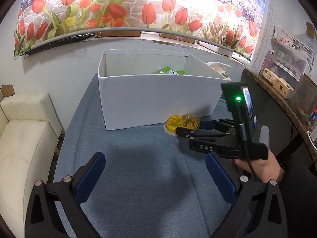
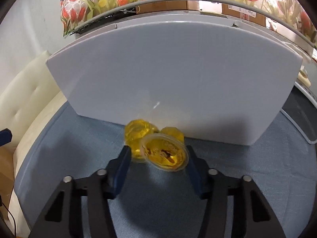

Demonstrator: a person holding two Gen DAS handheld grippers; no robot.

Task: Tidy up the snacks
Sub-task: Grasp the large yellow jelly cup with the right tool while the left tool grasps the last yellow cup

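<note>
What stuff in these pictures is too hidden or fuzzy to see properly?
- Green snack packets, left wrist view: mostly hidden behind the white cardboard box wall.
- Box inside, right wrist view: blocked by its front wall.
- Yellow jelly cups, right wrist view: blurred; lid picture unreadable, and whether the right claw presses them.

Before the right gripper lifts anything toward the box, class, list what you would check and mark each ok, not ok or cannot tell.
1. Right gripper brackets the tilted jelly cup: ok.
2. Pads pressing firmly on that cup: cannot tell.
3. Second jelly cup clear of the grip: not ok; it sits against the left pad.
4. White box open on top: ok.
5. Room inside the box: ok; only some green packets show.
6. Left gripper open, holding nothing: ok.
</note>
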